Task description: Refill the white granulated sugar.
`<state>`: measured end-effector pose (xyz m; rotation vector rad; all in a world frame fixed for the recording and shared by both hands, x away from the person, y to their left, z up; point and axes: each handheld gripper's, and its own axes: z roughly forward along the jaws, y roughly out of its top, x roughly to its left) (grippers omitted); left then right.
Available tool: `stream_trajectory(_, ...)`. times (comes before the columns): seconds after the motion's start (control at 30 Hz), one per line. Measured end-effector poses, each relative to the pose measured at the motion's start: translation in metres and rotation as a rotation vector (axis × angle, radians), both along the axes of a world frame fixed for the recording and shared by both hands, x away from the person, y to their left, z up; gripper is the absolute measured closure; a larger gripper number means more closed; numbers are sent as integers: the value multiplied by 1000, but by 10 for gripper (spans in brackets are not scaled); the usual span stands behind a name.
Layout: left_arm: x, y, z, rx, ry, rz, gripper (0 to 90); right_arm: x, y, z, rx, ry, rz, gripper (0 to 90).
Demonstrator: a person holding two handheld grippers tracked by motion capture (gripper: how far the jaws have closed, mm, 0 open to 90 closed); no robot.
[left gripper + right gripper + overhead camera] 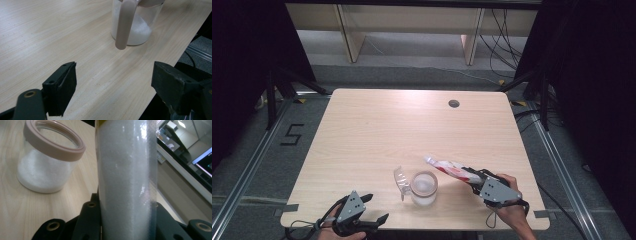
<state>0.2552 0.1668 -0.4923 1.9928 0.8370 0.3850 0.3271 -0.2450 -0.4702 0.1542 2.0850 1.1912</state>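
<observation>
Even overhead light brightens the table (362,130), its far edge glaring; surroundings dark, close-up views soft.

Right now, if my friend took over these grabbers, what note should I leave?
Left gripper: open, holds nothing, near the table's front edge.
Right gripper: shut on the clear plastic bag of white grains, tilted toward the jar.
Clear glass jar with beige rim: on the wooden table, lid swung open, partly filled with white grains.
Left, probably: bring the bag over the jar and pour.
</observation>
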Motion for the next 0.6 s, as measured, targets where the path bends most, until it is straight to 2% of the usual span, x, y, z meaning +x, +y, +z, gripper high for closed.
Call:
stream_trajectory(0.1, 0, 0, 0, 4, -4, -5, 198, 4, 0, -3, 23, 24, -3, 760)
stream_trajectory(0.17, 0, 0, 0, 7, 2, 1, 198, 7, -1, -6, 65, 38, -13, 760)
stream_trajectory(0.2, 0, -1, 0, -8, 3, 5, 198, 8, -1, -7, 74, 48, -11, 760)
stream_trajectory(0.23, 0, 0, 0, 3, -4, -2, 198, 9, -2, -8, 84, 61, -13, 759)
stream_trajectory(0.27, 0, -1, 0, -6, -7, 0, 198, 11, -3, -9, 99, 66, -17, 760)
stream_trajectory(0.3, 0, 1, 0, 12, -3, -6, 198, 11, -4, -10, 105, 96, -24, 760)
stream_trajectory(0.33, 0, 0, 0, 0, -3, 1, 198, 12, -5, -11, 116, 84, -24, 761)
stream_trajectory(0.43, 0, 0, 0, 1, -3, 1, 198, 14, -8, -12, 168, 111, -41, 761)
stream_trajectory(0.47, 0, 0, 0, 1, -3, 1, 198, 15, -9, -12, 166, 99, -39, 760)
stream_trajectory(0.5, 0, 0, 0, 1, -4, 2, 198, 15, -10, -13, 177, 132, -49, 761)
stream_trajectory(0.53, 0, 0, 0, 2, -4, 2, 198, 17, -11, -13, 161, 110, -45, 761)
stream_trajectory(0.57, 0, 0, 0, 1, -4, 2, 198, 17, -12, -14, 166, 130, -51, 761)
stream_trajectory(0.6, 0, 0, 0, 2, -4, 1, 198, 18, -12, -14, 168, 130, -48, 761)
